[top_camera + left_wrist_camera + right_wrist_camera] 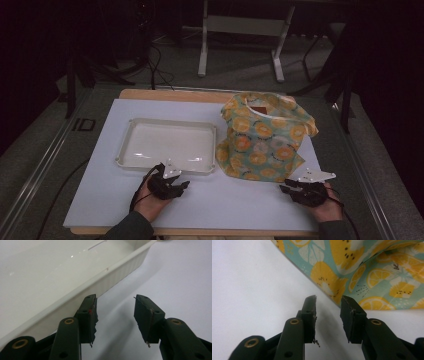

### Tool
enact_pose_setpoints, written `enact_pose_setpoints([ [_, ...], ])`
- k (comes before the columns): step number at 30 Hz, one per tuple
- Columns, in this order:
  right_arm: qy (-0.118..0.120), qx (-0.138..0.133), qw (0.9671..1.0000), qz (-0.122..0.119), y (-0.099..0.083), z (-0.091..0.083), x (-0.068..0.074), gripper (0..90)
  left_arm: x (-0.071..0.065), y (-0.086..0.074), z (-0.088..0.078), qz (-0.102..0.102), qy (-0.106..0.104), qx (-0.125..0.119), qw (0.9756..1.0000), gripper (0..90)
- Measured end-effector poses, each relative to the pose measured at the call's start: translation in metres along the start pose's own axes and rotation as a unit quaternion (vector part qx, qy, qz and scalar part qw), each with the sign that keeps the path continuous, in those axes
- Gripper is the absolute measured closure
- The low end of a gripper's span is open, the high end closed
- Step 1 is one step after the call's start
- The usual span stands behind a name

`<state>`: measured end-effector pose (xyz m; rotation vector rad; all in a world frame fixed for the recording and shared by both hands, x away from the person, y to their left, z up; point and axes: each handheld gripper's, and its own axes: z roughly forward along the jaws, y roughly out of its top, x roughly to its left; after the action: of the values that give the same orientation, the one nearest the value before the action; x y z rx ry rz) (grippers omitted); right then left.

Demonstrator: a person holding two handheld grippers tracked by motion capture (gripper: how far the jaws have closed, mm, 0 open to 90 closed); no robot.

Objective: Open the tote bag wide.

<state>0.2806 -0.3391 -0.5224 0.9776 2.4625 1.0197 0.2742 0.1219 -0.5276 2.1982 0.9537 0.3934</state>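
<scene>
So there's a white board (100,200) on the table, with a shallow white tray (131,131) on its left half and a fruit-print bag (262,137) standing on the right half, teal with orange and lemon slices all over it, mouth open at the top with something reddish-brown just peeking out inside. Tray and bag sit just beside each other. The left gripper (177,186) sits low at the near edge of the tray, roughly at its middle, held in the person's left hand (150,202). In the left gripper view (115,305) its jaws are parted with only bare board between them, and the left jaw tip is right up against the tray's ribbed outer wall (120,275), can't tell if it actually touches. The right gripper (289,190) is down by the bag's near right corner. In the right gripper view (328,304) the jaws are apart too, holding nothing, aimed at the bottom edge of the bag (362,282), which lies just past the tips.
</scene>
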Motion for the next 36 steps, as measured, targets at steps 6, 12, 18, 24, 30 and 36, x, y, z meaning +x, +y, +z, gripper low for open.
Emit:
enact_pose_setpoints([
  [6,-0.004,-0.009,0.9999,0.006,0.000,-0.004,0.001,65.7,-0.002,0.001,-0.002,0.006,-0.001,-0.003,1.0000,54.1],
  [12,-0.008,-0.027,0.9995,0.015,0.001,-0.008,0.000,64.5,0.000,0.001,-0.005,0.002,-0.001,-0.011,0.9999,56.4],
  [18,0.000,-0.049,0.9983,0.031,0.003,-0.016,0.000,61.4,-0.005,0.002,-0.009,0.010,-0.026,-0.030,0.9992,57.8],
  [24,-0.005,-0.070,0.9969,0.035,0.009,-0.024,0.001,59.6,-0.013,0.008,-0.013,0.021,-0.043,-0.043,0.9979,57.8],
  [30,-0.007,-0.080,0.9959,0.041,0.019,-0.029,0.002,55.6,-0.020,0.018,-0.022,0.034,-0.055,-0.053,0.9965,60.5],
  [36,-0.014,-0.099,0.9939,0.045,0.030,-0.035,0.001,52.9,-0.024,0.033,-0.023,0.040,-0.053,-0.051,0.9965,60.1],
])
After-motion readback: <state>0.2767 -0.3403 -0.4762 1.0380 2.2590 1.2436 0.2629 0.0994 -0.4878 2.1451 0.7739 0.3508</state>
